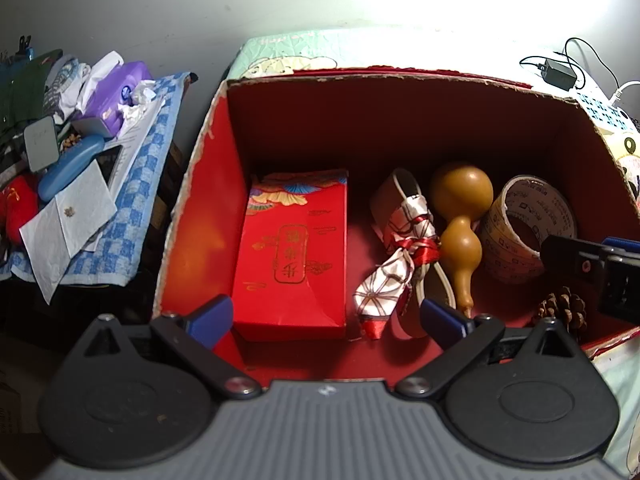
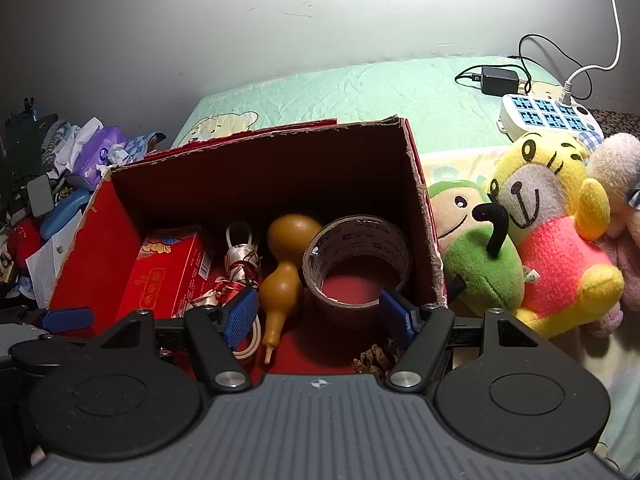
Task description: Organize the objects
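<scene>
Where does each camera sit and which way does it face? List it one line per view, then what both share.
Left wrist: on the left gripper, looking down into the red box; its open blue fingers show.
Right wrist: on the right gripper, looking down over the tape roll, plush toys beside the box; its open fingers show.
Shared: box, gourd, tape roll, pine cone.

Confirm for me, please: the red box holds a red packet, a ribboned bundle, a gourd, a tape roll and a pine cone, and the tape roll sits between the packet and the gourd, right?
Not quite. The tape roll sits on the far side of the gourd from the packet, against the right wall of the red box; the ribboned bundle lies between packet and gourd. The pine cone is there too. The right wrist view shows this.
</scene>
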